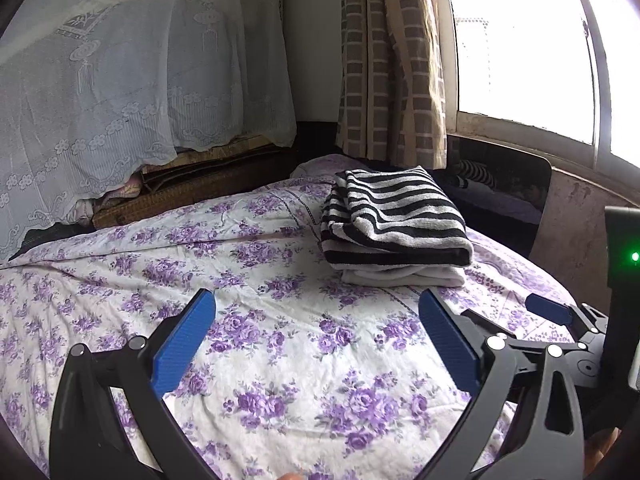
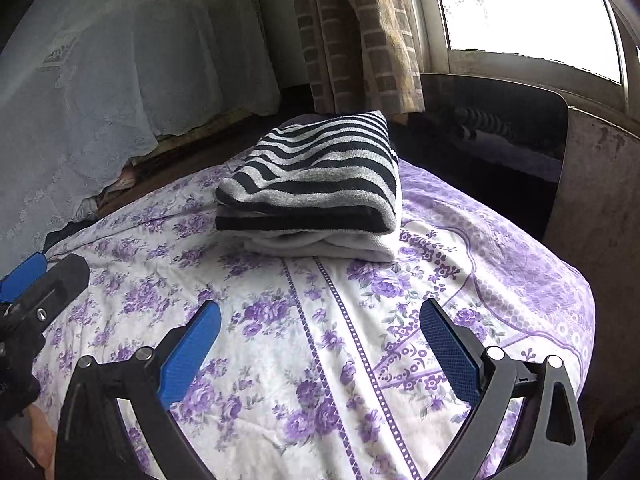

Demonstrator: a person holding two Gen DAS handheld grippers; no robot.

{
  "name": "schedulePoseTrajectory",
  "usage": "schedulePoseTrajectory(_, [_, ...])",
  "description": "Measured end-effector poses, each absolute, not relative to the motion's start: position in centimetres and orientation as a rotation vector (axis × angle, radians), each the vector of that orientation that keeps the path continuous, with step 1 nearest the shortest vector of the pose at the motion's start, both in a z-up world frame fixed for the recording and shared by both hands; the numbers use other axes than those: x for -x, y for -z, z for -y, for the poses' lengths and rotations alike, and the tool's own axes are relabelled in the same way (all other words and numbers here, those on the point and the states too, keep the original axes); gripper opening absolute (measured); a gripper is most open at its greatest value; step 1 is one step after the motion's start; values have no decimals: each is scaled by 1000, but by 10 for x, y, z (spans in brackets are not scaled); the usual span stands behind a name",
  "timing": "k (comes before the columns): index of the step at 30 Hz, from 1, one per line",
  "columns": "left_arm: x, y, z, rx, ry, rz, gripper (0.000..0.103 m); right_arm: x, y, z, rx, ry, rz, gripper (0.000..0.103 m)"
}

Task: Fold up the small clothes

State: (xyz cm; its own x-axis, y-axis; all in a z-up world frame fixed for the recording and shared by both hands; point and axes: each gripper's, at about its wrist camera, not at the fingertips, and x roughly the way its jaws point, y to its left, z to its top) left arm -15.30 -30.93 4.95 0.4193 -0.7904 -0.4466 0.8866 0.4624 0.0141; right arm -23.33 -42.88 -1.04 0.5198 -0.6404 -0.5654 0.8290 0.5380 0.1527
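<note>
**Student:** Bed point(image 1: 280, 380) first, since it fills both views: a quilt printed with purple flowers. What lies on it?

**Tutor:** A pile of folded clothes point(image 1: 394, 222) rests toward the far end, near the brown curtain point(image 1: 390, 60) and the window point(image 1: 520, 40). The top piece is striped black and grey; a white piece shows under it. The nearest edge is a rounded fold running crosswise, so the long side appears to lie left to right.

**Student:** And the claws?

**Tutor:** The left gripper point(image 1: 316, 316) and the right gripper point(image 2: 320, 320) both hover above the quilt with jaws spread wide and nothing between them. The blue pads point(image 2: 188, 354) are bare.

**Student:** Which way does the pile lie from them?

**Tutor:** Ahead of both and apart from both. From the left claw it sits forward and to the right; from the right claw it sits almost dead ahead, so the right one seems better lined up. The folding looks largely done.
</note>
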Motion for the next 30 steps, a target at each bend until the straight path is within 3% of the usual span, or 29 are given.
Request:
schedulePoseTrajectory(17, [147, -64, 244, -162, 1038, -426, 98, 250, -33, 379, -404, 888, -444, 100])
schedulePoseTrajectory(30, [156, -60, 245, -231, 1011, -399, 98, 250, -43, 365, -377, 858, -431, 100])
